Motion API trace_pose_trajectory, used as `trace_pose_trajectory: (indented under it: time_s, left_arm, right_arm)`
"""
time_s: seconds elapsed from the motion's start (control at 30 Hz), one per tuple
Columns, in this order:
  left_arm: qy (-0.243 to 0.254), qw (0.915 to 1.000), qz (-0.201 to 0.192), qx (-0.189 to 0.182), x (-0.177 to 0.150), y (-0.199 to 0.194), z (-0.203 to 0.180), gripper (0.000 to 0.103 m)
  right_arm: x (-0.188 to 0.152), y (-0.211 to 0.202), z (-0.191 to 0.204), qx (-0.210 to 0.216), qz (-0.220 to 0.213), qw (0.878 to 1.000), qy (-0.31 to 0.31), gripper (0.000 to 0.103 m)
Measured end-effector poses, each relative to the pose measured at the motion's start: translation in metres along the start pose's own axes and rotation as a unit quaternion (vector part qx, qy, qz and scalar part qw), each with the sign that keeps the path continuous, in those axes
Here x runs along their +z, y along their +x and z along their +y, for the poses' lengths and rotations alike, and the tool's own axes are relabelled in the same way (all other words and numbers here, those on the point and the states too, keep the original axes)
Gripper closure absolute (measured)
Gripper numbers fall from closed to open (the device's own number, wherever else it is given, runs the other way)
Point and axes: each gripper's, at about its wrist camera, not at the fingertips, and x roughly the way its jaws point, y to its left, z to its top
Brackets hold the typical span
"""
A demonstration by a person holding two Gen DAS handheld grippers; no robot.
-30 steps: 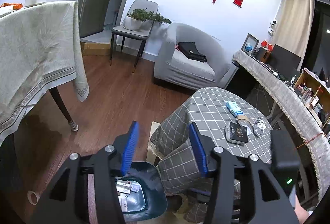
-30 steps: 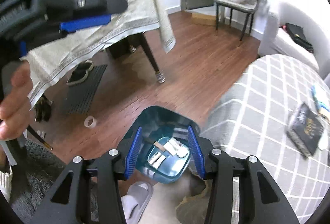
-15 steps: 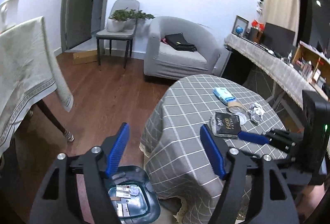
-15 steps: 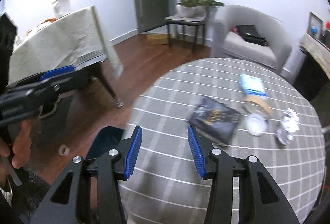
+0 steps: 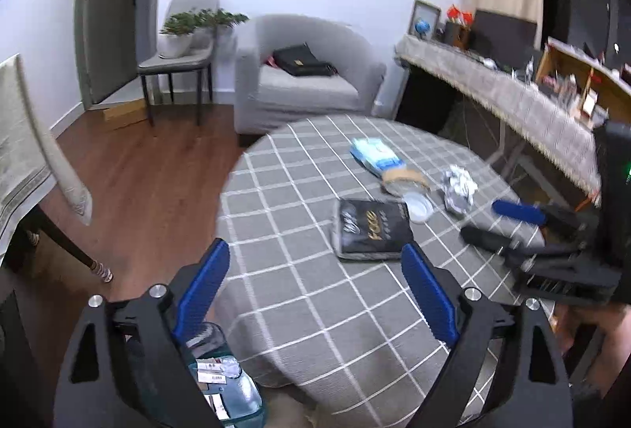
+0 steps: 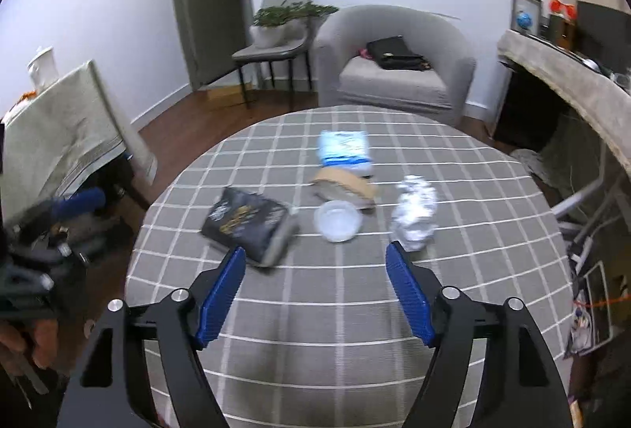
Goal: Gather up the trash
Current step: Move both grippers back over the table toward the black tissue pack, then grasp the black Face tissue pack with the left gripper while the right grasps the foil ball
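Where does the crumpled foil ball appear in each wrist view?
Left wrist: crumpled foil ball, right of centre, beyond the white lid.
Right wrist: foil ball, right of centre, above the right fingertip.
Shared landmark: the black packet.

Left wrist view: the camera sits behind the left gripper (image 5: 315, 294), looking forward and downward along its fingers from the near-left edge of the round tabletop (image 5: 299, 294), close in. The bin (image 5: 224, 388) on the floor shows at its lower left.

Right wrist view: the camera sits behind the right gripper (image 6: 315, 294), angled downward over the near edge of the same tabletop (image 6: 315, 321), facing the armchair (image 6: 394, 61) and far wall.

Shared ground: both take in the tabletop, black packet (image 5: 370, 227) (image 6: 248, 223), crumpled foil (image 5: 457, 187) (image 6: 414, 211), armchair (image 5: 307, 73) and door. Each view catches the other gripper at its edge.
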Motion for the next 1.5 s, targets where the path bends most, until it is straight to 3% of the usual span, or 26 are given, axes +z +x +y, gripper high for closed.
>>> trace_pose_trajectory:
  time_s: [0.27,0.53,0.77,1.3,1.37,1.5]
  left_arm:
    - [0.035,0.9985,0.042,-0.008,-0.006,0.041,-0.038,0.009]
    - [0.021,0.9976,0.066,0.004,-0.007,0.074,-0.05,0.008]
    - [0.019,0.997,0.072,0.022,-0.003,0.087,-0.051,0.008]
    - [-0.022,0.9966,0.079,0.01,0.007,0.11,-0.046,0.008]
    - [-0.029,0.9966,0.076,0.005,0.008,0.11,-0.041,0.01]
    - [-0.03,0.9969,0.072,0.01,0.009,0.11,-0.039,0.025]
  right_arm:
    - [-0.01,0.001,-0.039,-0.008,0.012,0.999,0.043,0.011]
    - [-0.02,0.0,-0.059,-0.004,0.021,0.997,0.068,0.01]
    - [-0.022,0.002,-0.069,-0.006,0.027,0.997,0.071,0.008]
    - [-0.007,0.034,-0.079,-0.013,0.047,0.997,0.057,0.008]
    - [-0.005,0.037,-0.078,-0.015,0.048,0.997,0.052,0.008]
    - [0.002,0.044,-0.074,-0.015,0.045,0.998,0.04,0.008]
